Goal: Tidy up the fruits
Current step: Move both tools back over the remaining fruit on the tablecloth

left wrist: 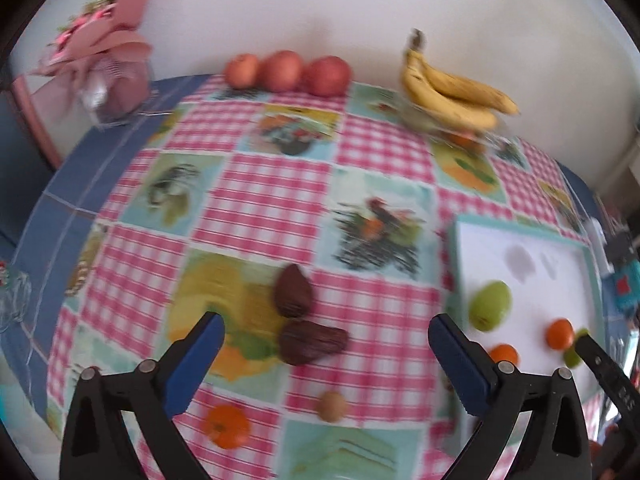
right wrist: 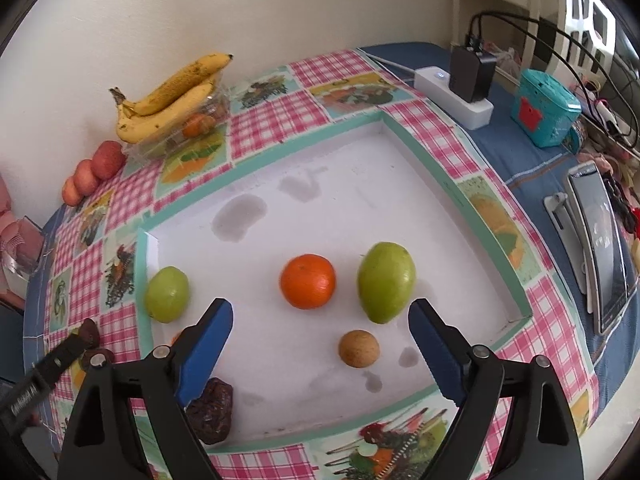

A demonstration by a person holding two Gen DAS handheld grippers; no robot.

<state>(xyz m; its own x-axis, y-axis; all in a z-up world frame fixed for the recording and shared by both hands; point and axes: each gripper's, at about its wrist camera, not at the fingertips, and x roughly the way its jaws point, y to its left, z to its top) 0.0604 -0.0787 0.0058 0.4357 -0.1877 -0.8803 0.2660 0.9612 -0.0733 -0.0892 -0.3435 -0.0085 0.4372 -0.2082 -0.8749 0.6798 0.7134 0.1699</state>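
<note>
The left gripper [left wrist: 326,364] points down with its jaws wide apart and empty. The right gripper [right wrist: 320,344] does too.

This looks like a home. A table by a plain wall wears a pink checked cloth [left wrist: 256,200] with fruit pictures — bananas [right wrist: 168,96] and apples [left wrist: 284,70] sit on it. Pink wrapped flowers [left wrist: 100,40], a power strip [right wrist: 452,96] and a phone [right wrist: 600,248] lie nearby — everyday house things.

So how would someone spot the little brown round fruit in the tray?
Find the white tray with the teal rim on the checked tablecloth. Near its front edge, below the orange and the big green fruit, sits the small brown fruit: the only tan, smooth, ball-shaped one.
</note>
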